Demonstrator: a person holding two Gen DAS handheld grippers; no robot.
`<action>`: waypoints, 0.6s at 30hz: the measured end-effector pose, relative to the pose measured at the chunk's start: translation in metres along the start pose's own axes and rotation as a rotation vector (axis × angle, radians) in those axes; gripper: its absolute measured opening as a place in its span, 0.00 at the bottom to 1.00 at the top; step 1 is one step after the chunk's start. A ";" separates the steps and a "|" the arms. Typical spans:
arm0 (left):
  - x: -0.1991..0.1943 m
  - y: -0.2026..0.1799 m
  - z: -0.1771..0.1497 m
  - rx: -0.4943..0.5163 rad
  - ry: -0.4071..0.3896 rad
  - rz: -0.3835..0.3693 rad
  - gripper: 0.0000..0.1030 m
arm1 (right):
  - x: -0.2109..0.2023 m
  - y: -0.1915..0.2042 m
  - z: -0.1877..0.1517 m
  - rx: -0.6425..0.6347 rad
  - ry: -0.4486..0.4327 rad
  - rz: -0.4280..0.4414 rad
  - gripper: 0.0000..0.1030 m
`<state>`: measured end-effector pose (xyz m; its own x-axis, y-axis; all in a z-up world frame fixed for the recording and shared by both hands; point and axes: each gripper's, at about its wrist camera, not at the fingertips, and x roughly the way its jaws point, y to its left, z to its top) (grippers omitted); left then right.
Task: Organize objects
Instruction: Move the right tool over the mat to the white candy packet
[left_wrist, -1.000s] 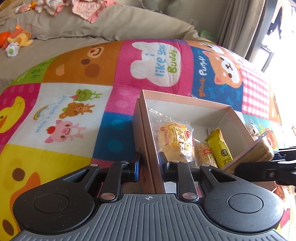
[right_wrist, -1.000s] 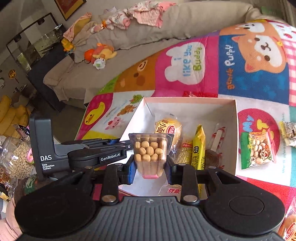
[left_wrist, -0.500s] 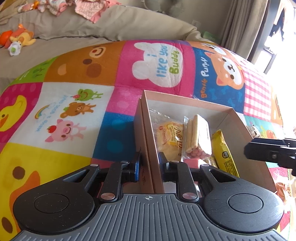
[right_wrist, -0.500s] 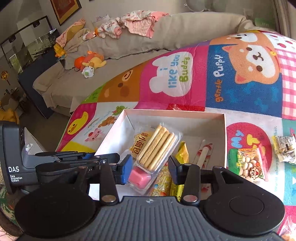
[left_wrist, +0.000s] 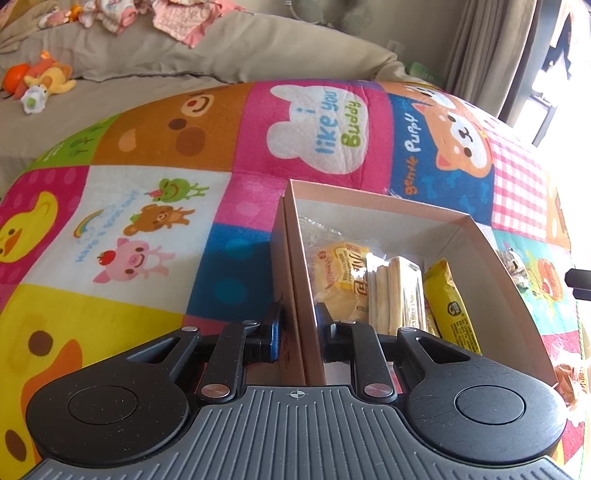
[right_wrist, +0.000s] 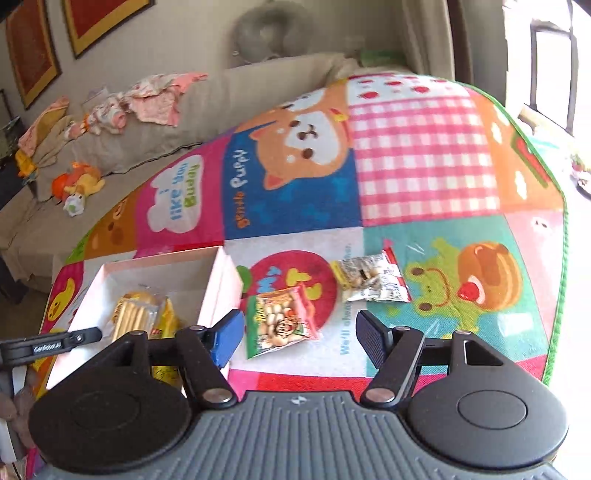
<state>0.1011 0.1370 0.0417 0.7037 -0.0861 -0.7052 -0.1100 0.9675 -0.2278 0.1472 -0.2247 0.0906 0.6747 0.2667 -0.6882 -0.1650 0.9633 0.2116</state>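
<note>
Left wrist view: the cardboard box (left_wrist: 406, 221) wall is clamped by the left gripper (left_wrist: 298, 325); the biscuit-stick pack (left_wrist: 400, 291) lies inside.

Right wrist view: the right gripper (right_wrist: 299, 332) is spread wide, empty, above the green snack bag (right_wrist: 282, 321) near the mat's (right_wrist: 424, 158) right edge; the slippery bag could be pinched askew and dropped.

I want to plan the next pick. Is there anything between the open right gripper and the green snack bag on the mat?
Nothing visible. The right gripper has its jaws open, and the green snack bag lies flat on the mat just ahead, beside the box.
</note>
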 end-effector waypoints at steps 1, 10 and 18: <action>0.000 0.000 0.000 0.002 0.002 0.003 0.20 | 0.009 -0.007 0.004 0.036 0.015 -0.004 0.71; 0.002 0.000 0.002 0.003 0.011 0.006 0.20 | 0.101 0.014 0.020 0.041 0.088 0.014 0.69; 0.002 0.001 0.002 -0.008 0.006 -0.003 0.20 | 0.136 0.028 0.016 -0.098 0.172 -0.024 0.38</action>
<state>0.1035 0.1385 0.0412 0.7001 -0.0902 -0.7084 -0.1134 0.9654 -0.2350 0.2454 -0.1617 0.0139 0.5482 0.2365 -0.8022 -0.2255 0.9655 0.1306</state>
